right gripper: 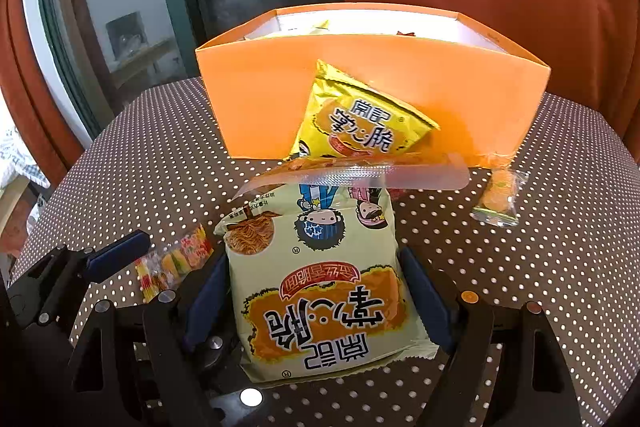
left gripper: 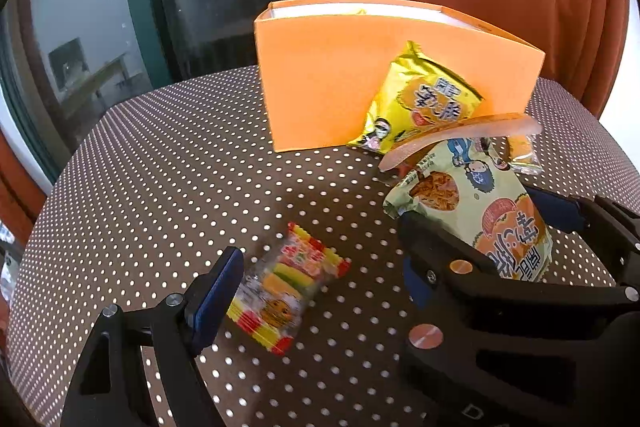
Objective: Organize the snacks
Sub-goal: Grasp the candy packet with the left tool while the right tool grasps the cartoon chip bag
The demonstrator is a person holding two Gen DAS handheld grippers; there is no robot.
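Right gripper (right gripper: 316, 299) is clamped on the pale green noodle-snack packet (right gripper: 320, 291), held above the dotted tablecloth (right gripper: 540, 267). Left gripper (left gripper: 320, 291) stands open around the gummy candy packet (left gripper: 288, 287), none pressed. Transfer step judged underway; the orange box (right gripper: 400, 95) beyond must be cleared over its rim.

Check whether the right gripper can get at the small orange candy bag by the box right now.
Probably not yet: the right gripper is closed on the pale green snack packet, so its jaws are full. The orange candy bag itself lies uncovered.
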